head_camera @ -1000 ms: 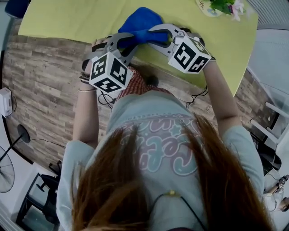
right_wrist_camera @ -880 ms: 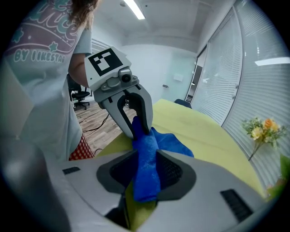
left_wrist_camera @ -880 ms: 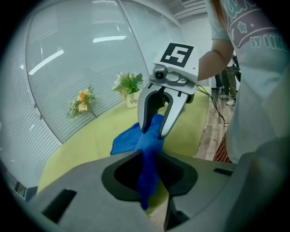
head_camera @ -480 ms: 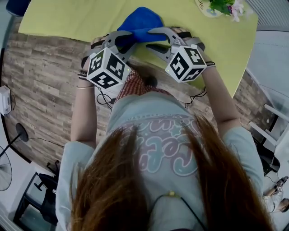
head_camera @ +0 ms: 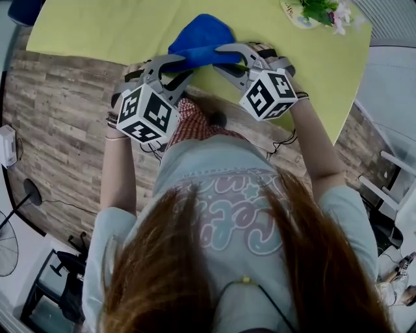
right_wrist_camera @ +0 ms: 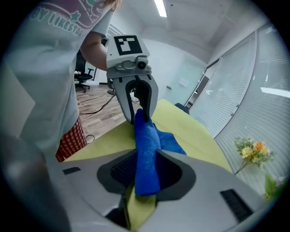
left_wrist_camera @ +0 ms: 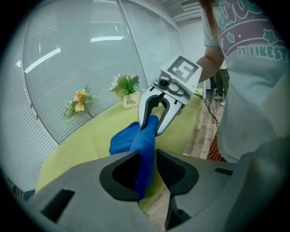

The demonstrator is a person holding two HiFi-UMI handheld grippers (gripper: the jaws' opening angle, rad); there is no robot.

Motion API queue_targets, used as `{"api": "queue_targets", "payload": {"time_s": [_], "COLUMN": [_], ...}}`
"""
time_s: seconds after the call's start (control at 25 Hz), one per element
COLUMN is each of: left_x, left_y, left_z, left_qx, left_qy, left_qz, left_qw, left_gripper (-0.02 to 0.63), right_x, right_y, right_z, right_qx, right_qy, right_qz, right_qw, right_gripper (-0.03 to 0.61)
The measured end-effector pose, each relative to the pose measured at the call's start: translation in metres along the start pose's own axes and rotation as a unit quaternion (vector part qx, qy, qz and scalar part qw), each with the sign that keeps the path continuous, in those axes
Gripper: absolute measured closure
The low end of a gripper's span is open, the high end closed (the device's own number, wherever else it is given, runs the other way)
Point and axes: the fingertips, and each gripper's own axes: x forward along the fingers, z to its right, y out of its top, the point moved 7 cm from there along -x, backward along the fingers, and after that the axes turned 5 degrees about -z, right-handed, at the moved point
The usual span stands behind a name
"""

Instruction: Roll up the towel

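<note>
A blue towel [head_camera: 198, 36] lies bunched on the yellow-green table [head_camera: 97, 26], with its near edge lifted and pulled into a thick fold between my two grippers. My left gripper [head_camera: 185, 65] has just been opening a little, and the fold's left end still fills the gap between its pads [left_wrist_camera: 147, 156]. My right gripper [head_camera: 218, 56] has just been closing, and the towel's right end [right_wrist_camera: 147, 149] is pinched between its jaws. The two grippers face each other close together at the table's near edge.
A small pot of flowers [head_camera: 318, 10] stands at the table's far right corner. Wood-pattern floor [head_camera: 58, 117] lies below the table's near edge. The person's body stands right behind both grippers. Glass walls with blinds [left_wrist_camera: 68, 68] rise behind the table.
The left gripper's marker cube has slid down and to the left in the head view. The right gripper rolled and shifted slightly. The towel's fold sits a little farther up the table.
</note>
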Motion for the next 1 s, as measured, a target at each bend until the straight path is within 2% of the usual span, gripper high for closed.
{"api": "queue_targets", "payload": {"time_s": [0.16,0.24,0.36,0.52,0.72,1.0], "left_x": [0.009,0.008,0.006,0.005,0.005,0.011], "left_y": [-0.005,-0.008,-0.010,-0.011,-0.010,-0.010], "left_z": [-0.003,-0.009,-0.018,-0.031,-0.044,-0.059], "left_qx": [0.012,-0.001,-0.034,-0.065,-0.078,-0.076], "left_qy": [0.010,0.006,-0.021,-0.052,-0.074,-0.078], "left_qz": [-0.015,-0.009,0.002,0.005,0.000,-0.012], "left_qw": [0.9998,0.9999,0.9992,0.9965,0.9942,0.9940], "left_gripper": [0.525,0.525,0.525,0.525,0.525,0.525], "right_x": [0.000,0.001,0.002,0.003,0.005,0.007], "right_y": [0.000,0.001,0.001,-0.004,-0.003,-0.010], "right_z": [0.007,0.011,0.019,0.027,0.037,0.049], "right_qx": [0.038,0.058,0.089,0.145,0.161,0.184], "right_qy": [0.027,0.046,0.076,0.110,0.117,0.111], "right_qz": [0.008,0.012,0.018,0.031,0.038,0.051], "right_qw": [0.999,0.997,0.993,0.983,0.979,0.975], "right_gripper": [0.457,0.458,0.457,0.456,0.453,0.434]}}
